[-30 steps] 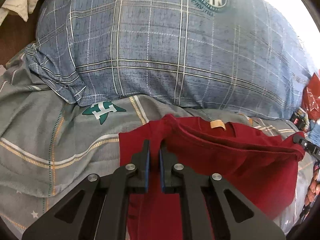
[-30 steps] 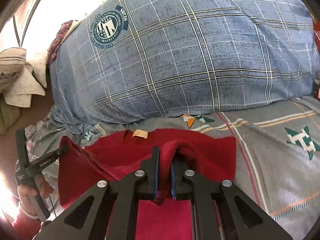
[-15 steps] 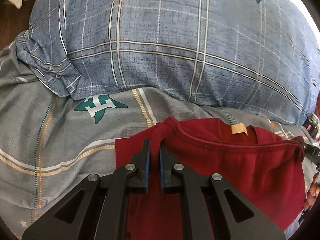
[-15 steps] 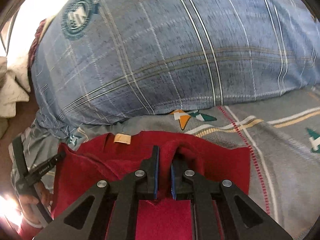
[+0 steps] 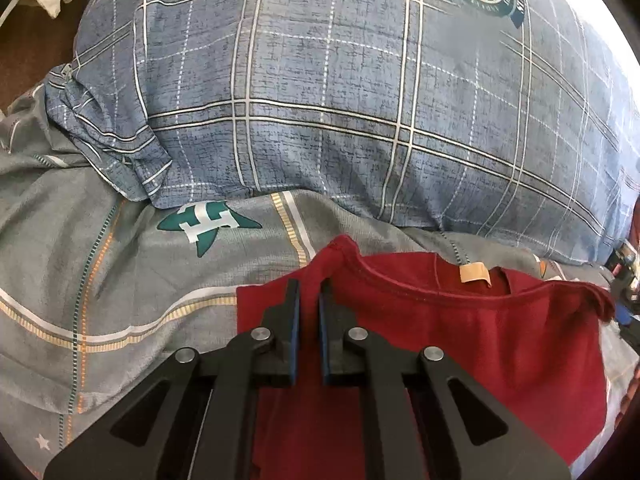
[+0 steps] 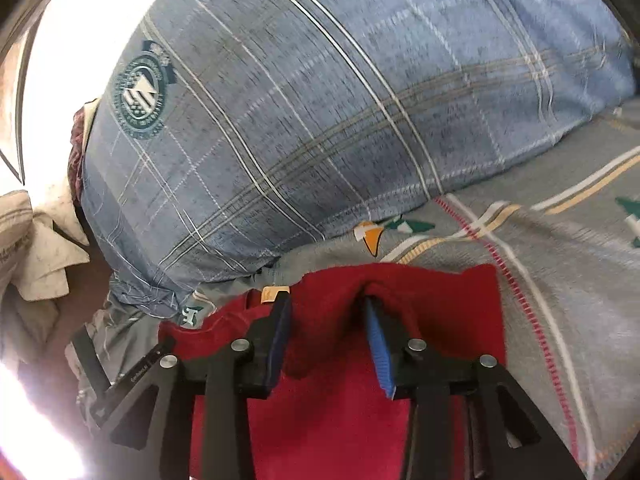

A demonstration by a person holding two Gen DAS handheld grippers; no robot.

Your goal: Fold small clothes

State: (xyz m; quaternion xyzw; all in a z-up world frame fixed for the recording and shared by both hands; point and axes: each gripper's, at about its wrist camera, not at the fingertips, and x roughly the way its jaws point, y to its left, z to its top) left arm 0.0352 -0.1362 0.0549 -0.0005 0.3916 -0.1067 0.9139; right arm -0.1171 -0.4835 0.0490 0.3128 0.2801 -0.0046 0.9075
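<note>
A small dark red T-shirt [image 5: 460, 340] lies on the grey patterned bedsheet [image 5: 100, 280], its neckline and tan label [image 5: 474, 273] toward the pillow. My left gripper [image 5: 309, 286] is shut on the shirt's left shoulder fold. In the right wrist view the same shirt [image 6: 420, 308] lies under my right gripper [image 6: 328, 300], whose jaws stand open with a raised hump of shoulder cloth between them. The left gripper's body shows at the lower left of the right wrist view [image 6: 128, 376].
A big blue plaid pillow [image 5: 340, 100] with a round crest fills the space just beyond the shirt, also in the right wrist view [image 6: 320, 100]. Pale crumpled cloth [image 6: 36, 248] lies at the far left by the bed edge.
My right gripper has opened and let go of the shirt's shoulder. Both grippers have carried the shirt down and forward toward the pillow. The left gripper has stayed shut on the cloth.
</note>
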